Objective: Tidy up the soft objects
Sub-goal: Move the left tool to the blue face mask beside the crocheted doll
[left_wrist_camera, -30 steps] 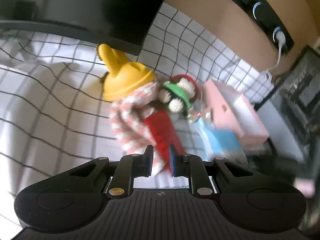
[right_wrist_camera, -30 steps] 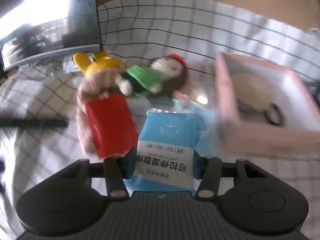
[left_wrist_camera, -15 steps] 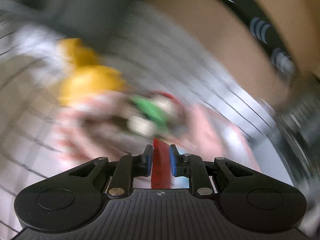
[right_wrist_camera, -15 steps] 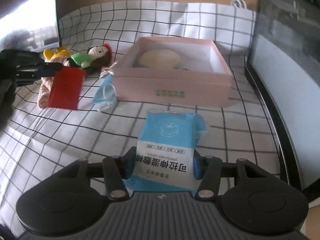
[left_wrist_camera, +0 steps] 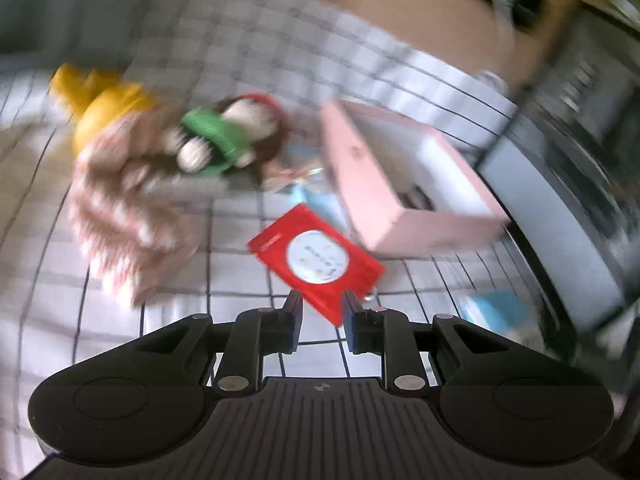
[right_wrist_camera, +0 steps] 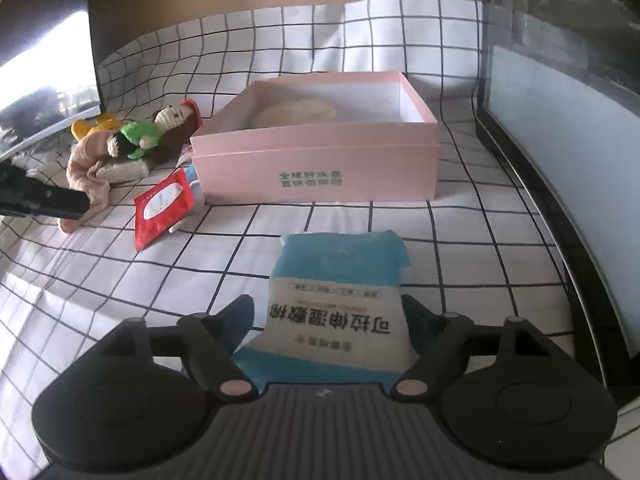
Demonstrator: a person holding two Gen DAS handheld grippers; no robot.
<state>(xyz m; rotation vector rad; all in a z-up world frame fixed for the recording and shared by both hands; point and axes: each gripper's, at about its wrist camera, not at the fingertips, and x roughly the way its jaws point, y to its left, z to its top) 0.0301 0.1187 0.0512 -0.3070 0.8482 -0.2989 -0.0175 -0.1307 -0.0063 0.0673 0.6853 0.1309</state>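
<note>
Both grippers' jaws are opening: the left gripper [left_wrist_camera: 322, 306] lets the red wet-wipe pack [left_wrist_camera: 316, 258] lie loose beside the pink box [right_wrist_camera: 320, 152], the right gripper [right_wrist_camera: 328, 316] frees the blue cotton-pad pack [right_wrist_camera: 340, 296] onto the checked cloth [right_wrist_camera: 120, 272].

The tablecloth [right_wrist_camera: 328, 32] you work on is thin woven cloth, matt, white with a printed black grid, and it creases where it climbs the wall. The pink box [right_wrist_camera: 320, 168] looks like smooth matt cardboard with a white paper lining. The red packet [right_wrist_camera: 162, 206] is glossy plastic film (it carries a pale round label). The blue and white pack [right_wrist_camera: 338, 304] is also soft film, with a slight sheen and printed text. The doll [right_wrist_camera: 160, 130] is rough crocheted yarn; the striped cloth [left_wrist_camera: 120, 208] beside it looks fuzzy. Both gripper bodies are matt black plastic, ribbed at the centre, with small metallic pins.
</note>
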